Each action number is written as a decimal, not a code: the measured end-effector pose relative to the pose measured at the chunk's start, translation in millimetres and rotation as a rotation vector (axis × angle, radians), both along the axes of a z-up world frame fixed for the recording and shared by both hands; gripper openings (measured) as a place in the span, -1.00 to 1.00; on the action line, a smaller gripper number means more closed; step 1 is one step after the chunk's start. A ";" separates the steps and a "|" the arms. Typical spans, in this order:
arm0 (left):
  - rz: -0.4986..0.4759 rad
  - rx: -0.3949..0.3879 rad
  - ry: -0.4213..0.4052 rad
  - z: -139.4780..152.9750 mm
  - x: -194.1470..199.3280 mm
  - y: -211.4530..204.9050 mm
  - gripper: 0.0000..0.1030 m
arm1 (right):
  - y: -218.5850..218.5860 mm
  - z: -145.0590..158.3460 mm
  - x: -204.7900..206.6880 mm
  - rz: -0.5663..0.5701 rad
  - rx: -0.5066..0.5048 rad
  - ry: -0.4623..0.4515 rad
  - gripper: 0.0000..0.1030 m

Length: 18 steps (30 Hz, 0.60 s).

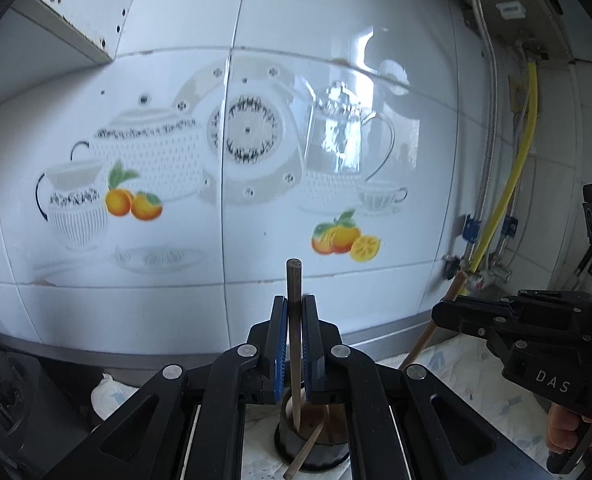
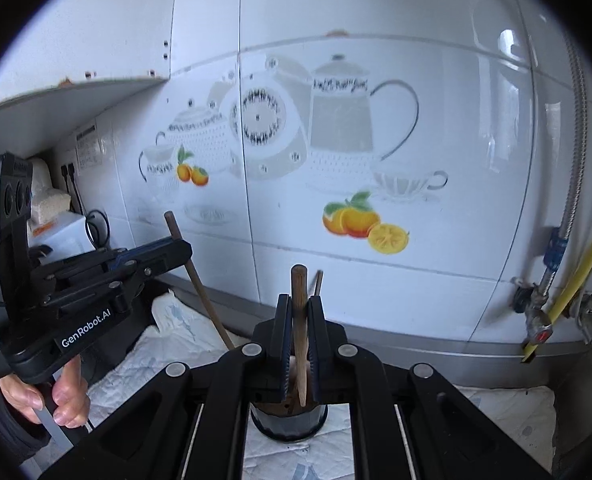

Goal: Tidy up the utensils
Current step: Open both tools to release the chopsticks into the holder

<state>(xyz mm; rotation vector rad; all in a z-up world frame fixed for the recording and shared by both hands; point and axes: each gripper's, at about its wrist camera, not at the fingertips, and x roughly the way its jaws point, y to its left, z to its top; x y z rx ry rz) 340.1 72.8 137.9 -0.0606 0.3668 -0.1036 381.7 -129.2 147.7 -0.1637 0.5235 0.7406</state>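
My left gripper (image 1: 294, 305) is shut on a dark brown chopstick (image 1: 293, 280) that stands upright between the blue pads. Below it sits a dark round holder (image 1: 320, 454) with a loose stick (image 1: 305, 453) leaning in it. My right gripper (image 2: 299, 305) is shut on a lighter wooden chopstick (image 2: 298, 286), held upright over the dark holder (image 2: 288, 426). A thin dark stick (image 2: 318, 283) shows just behind it. Each view catches the other gripper: the right gripper (image 1: 442, 313) with its pale chopstick (image 1: 423, 338), the left gripper (image 2: 184, 249) with its dark chopstick (image 2: 201, 294).
A glossy tiled wall (image 2: 336, 80) with teapot and fruit prints stands close ahead. A white patterned cloth (image 2: 184, 356) covers the counter. A yellow hose (image 2: 580, 276), metal pipes and valves are at the right. A white appliance (image 2: 62, 236) and a shelf are at the left. A person's hand (image 2: 70, 396) holds the left grip.
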 end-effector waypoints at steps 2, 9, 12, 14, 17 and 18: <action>0.001 0.002 0.025 -6.1 3.0 0.3 -0.87 | 1.6 -8.0 2.3 -0.006 -0.018 0.018 -0.80; -0.011 -0.021 0.075 -11.6 3.1 3.1 -0.73 | -4.8 -16.8 6.3 -0.008 -0.028 0.069 -0.79; 0.000 -0.019 0.073 -8.0 -4.1 3.2 -0.40 | -8.6 -12.9 2.5 -0.016 -0.029 0.059 -0.67; 0.003 -0.012 0.064 -4.0 -11.8 3.2 -0.40 | -12.7 -9.1 -1.2 -0.022 -0.026 0.047 -0.62; 0.006 -0.001 0.064 3.7 -24.6 4.2 -0.40 | -18.8 -3.6 -7.4 -0.028 -0.016 0.038 -0.52; 0.009 0.006 0.063 6.4 -30.3 4.6 -0.39 | -22.3 -1.1 -11.7 -0.031 -0.014 0.034 -0.50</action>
